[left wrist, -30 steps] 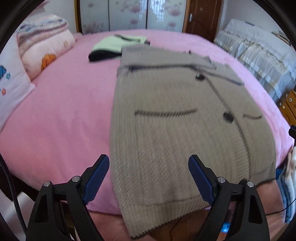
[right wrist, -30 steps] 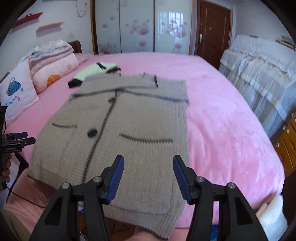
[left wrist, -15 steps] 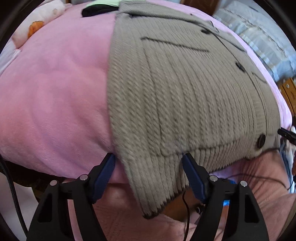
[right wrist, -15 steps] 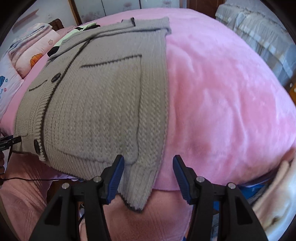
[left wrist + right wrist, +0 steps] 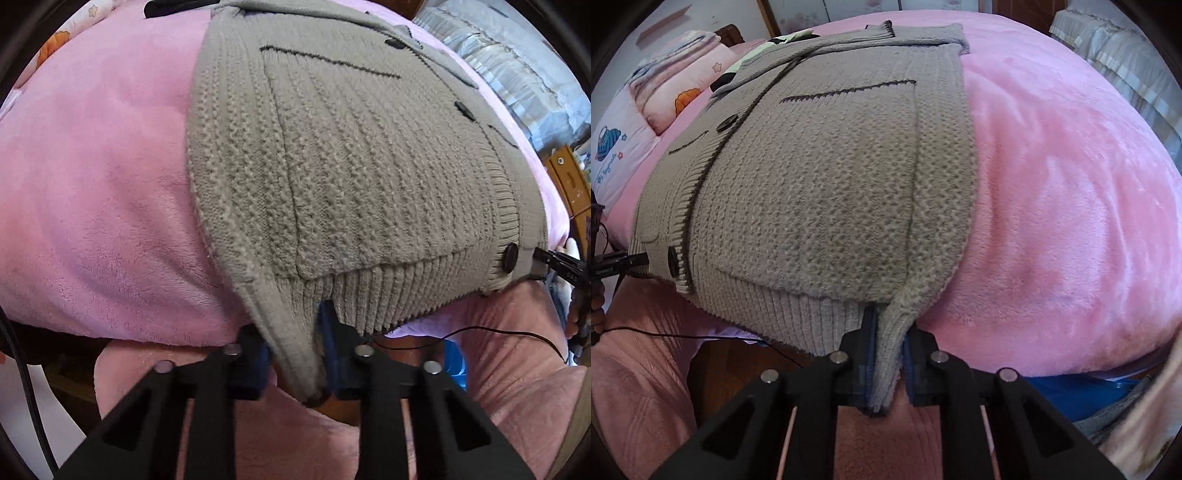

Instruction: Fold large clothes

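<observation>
— While it lies on the pink fleece bed [image 5: 1071, 184], what's the cardigan [image 5: 351, 166] like?
— Chunky grey knit. I've my left gripper [image 5: 295, 354] and right gripper [image 5: 888, 365] each pinching a ribbed hem corner, tips buried.

Black two-finger grippers with blue pads

The left gripper [image 5: 295, 354] and right gripper [image 5: 888, 363] are matte black plastic, each with two angular arms cut by triangular openings, round silver screws [image 5: 364, 350] at the joints, and dark blue pads [image 5: 870, 354] lining the fingers. A thin black cable [image 5: 480, 334] trails beside the left one.
</observation>
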### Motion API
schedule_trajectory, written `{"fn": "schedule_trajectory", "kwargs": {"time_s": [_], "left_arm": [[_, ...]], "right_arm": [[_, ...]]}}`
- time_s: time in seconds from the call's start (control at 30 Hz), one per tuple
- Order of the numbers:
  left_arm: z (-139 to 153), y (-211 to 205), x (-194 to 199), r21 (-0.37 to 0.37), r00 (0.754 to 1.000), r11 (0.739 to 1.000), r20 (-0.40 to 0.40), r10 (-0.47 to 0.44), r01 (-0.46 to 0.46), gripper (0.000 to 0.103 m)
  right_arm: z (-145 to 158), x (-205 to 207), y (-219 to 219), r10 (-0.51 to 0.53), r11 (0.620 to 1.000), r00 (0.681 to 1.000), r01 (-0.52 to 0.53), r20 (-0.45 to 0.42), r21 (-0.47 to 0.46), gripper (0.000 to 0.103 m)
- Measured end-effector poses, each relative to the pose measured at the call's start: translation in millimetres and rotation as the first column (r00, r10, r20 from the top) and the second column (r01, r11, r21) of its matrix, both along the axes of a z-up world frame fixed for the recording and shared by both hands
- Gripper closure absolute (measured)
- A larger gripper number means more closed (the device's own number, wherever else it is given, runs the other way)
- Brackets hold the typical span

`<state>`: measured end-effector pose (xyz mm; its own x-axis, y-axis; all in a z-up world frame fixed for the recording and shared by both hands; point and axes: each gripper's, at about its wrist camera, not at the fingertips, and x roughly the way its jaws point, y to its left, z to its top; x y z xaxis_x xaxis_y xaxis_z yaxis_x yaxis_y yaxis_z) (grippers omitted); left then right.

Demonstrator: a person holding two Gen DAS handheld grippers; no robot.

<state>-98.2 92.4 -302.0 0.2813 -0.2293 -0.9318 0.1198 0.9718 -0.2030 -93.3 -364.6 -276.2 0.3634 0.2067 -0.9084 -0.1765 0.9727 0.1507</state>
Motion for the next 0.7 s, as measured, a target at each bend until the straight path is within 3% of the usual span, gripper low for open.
{"fn": "schedule_trajectory", "kwargs": {"time_s": [0.13, 0.33, 0.53, 0.7], "left_arm": [[3.3, -11.8, 4.4, 0.031, 1.000, 0.999, -0.022, 0.018, -0.017, 0.096], [39.0, -30.1, 10.6, 0.058, 0.997, 0.996, -0.001, 0.074, -0.074, 0.097], [121.9, -41.5, 20.7, -0.103, 0.979, 0.987, 0.147, 0.140, -0.126, 0.097], [192.9, -32.4, 53.2, -0.191, 0.929, 0.963, 0.281, 0.241, -0.192, 0.097]], "right_arm": [[4.7, 4.3, 1.7, -0.010, 1.000, 1.000, 0.010, -0.006, -0.006, 0.096], [46.1, -3.0, 5.8, 0.016, 1.000, 0.999, -0.017, 0.051, 0.019, 0.097], [130.0, 5.6, 4.2, 0.000, 0.989, 0.978, -0.030, 0.208, 0.143, 0.097], [195.6, 40.6, 3.4, -0.074, 0.968, 0.932, -0.019, 0.355, 0.252, 0.097]]}}
